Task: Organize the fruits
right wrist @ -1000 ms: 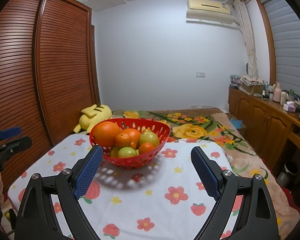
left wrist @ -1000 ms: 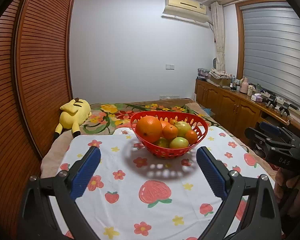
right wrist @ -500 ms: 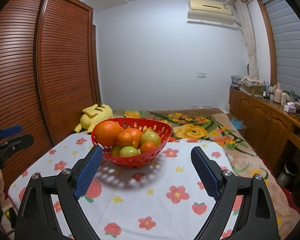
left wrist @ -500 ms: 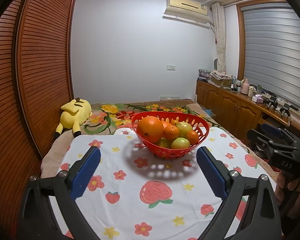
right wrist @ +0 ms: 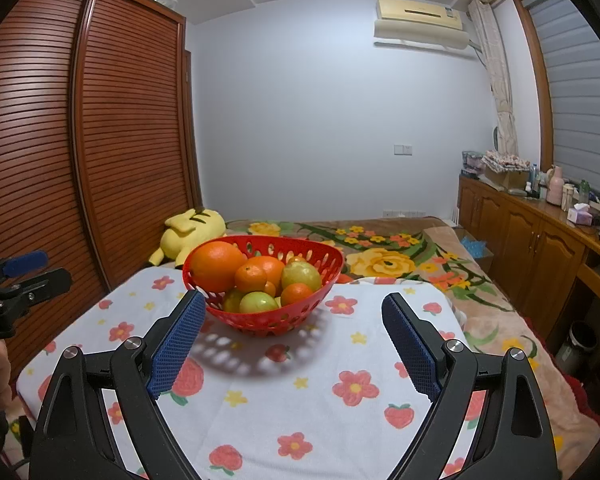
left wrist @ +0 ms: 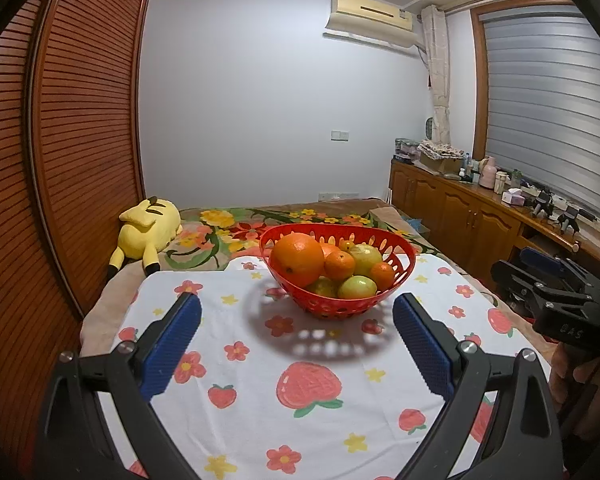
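Both tools are held wide open and nothing is gripped. The right gripper [right wrist: 292,336] is seen with its blue pads spread far apart above the flowered cloth [right wrist: 340,408], and the left pad [right wrist: 178,344] is lined up just in front of the near-left wall of the red basket [right wrist: 268,322]. From this tool the basket lies ahead and a little left of centre, near but not touched. The left gripper [left wrist: 298,344] is spread just as wide, and from it the basket [left wrist: 340,308] is placed ahead and slightly right of centre, a bare stretch of cloth [left wrist: 300,420] being left between pads and basket.

So the basket is flanked, one tool on each side, and all the fruit is piled inside it. The large orange [right wrist: 217,266] is perched on the left of the heap, highest and most exposed; the small oranges [right wrist: 252,278] and the green fruits [right wrist: 300,276] are packed lower, toward the middle and right.

Which tool is nearer cannot be settled for certain. The basket is seen closer to the pads in the right wrist view, so the right gripper is judged the likelier to reach first. A forward, slightly leftward approach would be called for, and the large orange could be taken from above without the rim being struck.
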A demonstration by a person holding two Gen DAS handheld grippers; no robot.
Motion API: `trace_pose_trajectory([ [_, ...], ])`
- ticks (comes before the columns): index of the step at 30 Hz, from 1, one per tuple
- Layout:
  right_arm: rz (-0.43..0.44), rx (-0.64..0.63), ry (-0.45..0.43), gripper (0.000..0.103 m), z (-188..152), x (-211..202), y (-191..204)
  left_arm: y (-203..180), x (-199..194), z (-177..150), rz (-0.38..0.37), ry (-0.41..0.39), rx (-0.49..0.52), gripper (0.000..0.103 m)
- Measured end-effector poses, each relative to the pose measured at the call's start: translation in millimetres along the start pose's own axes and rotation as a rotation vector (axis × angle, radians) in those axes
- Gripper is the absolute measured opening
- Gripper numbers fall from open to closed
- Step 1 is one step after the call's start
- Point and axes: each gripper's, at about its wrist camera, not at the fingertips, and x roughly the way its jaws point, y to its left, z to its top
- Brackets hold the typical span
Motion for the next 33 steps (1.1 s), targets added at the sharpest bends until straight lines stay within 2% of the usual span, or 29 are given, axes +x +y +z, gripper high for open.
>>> trace_pose_trajectory([
  [33,0.0,0.002,-0.007,0.092,-0.3,-3.0,-0.3,-10.2,-10.0,3.7,-0.009,-0.018,0.007,0.098],
])
